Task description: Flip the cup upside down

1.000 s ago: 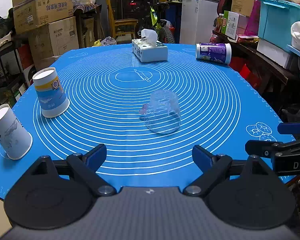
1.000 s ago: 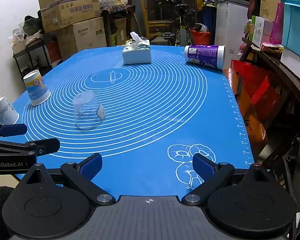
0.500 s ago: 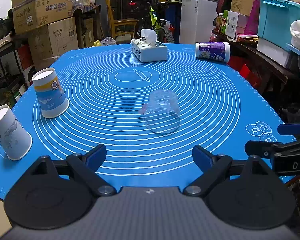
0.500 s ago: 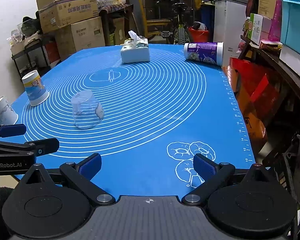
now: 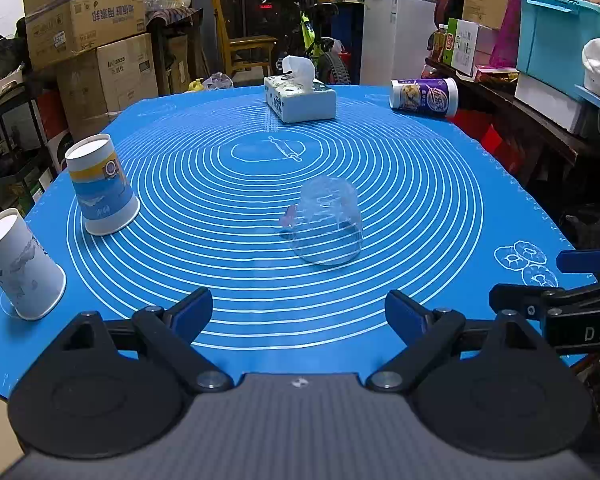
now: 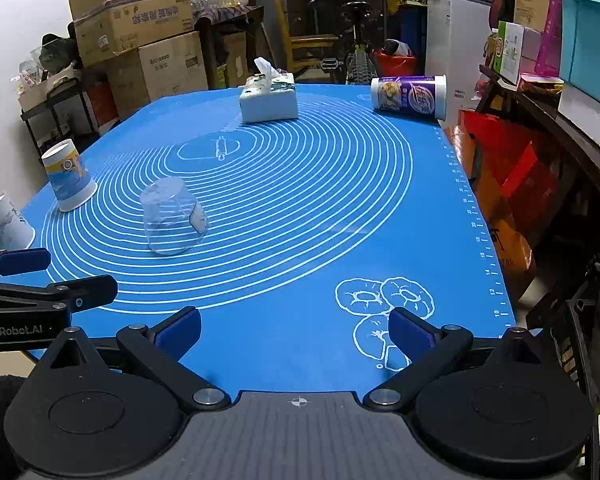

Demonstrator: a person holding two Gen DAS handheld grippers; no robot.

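Note:
A clear plastic cup [image 5: 327, 224] stands mouth down on the blue mat [image 5: 300, 288] near its middle; it also shows in the right wrist view [image 6: 171, 216]. Two paper cups stand mouth down at the mat's left: a blue-and-yellow one [image 5: 100, 186] and a white one [image 5: 18, 264]. A purple cup [image 5: 424, 97] lies on its side at the far right. My left gripper [image 5: 299, 312] is open and empty, short of the clear cup. My right gripper [image 6: 295, 330] is open and empty over the mat's near right part, right of the clear cup.
A tissue box [image 5: 300, 98] stands at the mat's far end. Cardboard boxes [image 5: 88, 16], a bicycle and a white cabinet stand behind the table. Shelves with a teal bin [image 5: 560, 36] run along the right. Red bags [image 6: 500, 168] sit beside the right edge.
The right wrist view has shifted slightly, so the right gripper drifted a little. The left gripper and the cups have not moved.

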